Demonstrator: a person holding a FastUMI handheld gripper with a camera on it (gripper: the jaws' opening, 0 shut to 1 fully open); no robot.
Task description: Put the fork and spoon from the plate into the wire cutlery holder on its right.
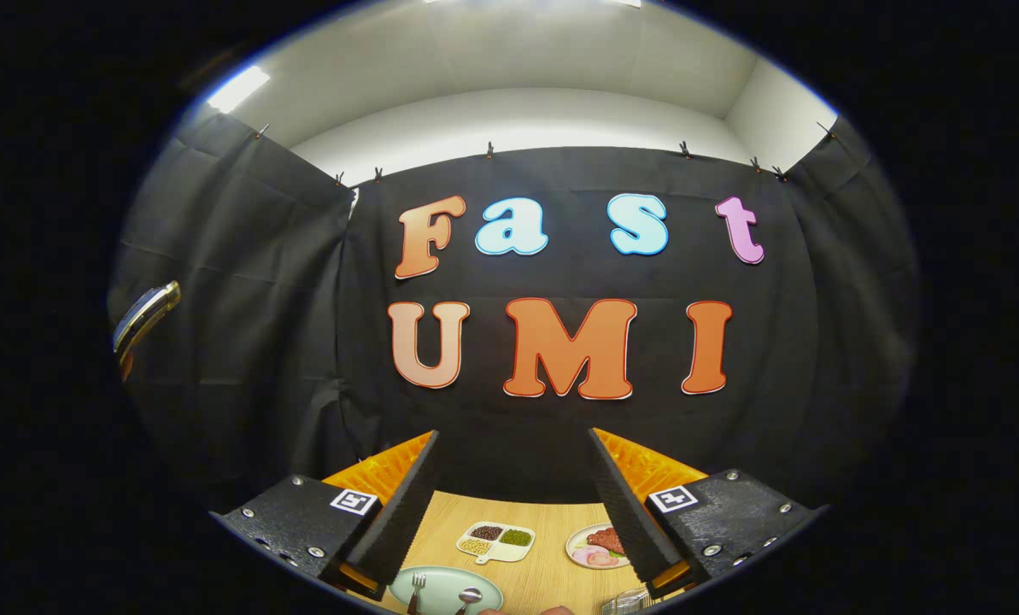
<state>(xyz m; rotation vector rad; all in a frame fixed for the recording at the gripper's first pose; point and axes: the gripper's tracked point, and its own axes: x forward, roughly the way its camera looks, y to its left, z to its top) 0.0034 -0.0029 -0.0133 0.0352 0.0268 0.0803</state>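
Nothing of the task looks done yet. The claw point(513, 487) is held high above the wooden surface point(552, 581), its two fingers spread wide apart with nothing between them and nothing in their hold.

The plate point(445, 588) lies on the surface below the fingers, nearer the left one. The fork point(416, 591) rests on the left part of the plate and the spoon point(468, 596) on its right part, the two apart from each other, both with handles pointing back toward the claw.

To the right of the plate, partly behind the right finger, a bit of the wire cutlery holder point(624, 603) shows; whether anything is already inside it cannot be told, but with both pieces on the plate it is most likely empty.

Beyond the plate sit a small divided tray point(495, 541) with beans or grains in its compartments, and further right of the plate a dish of meat point(596, 547).

So both pieces remain to be moved: the claw must come down to the plate, take one, carry it right to the holder, then do the same for the other.
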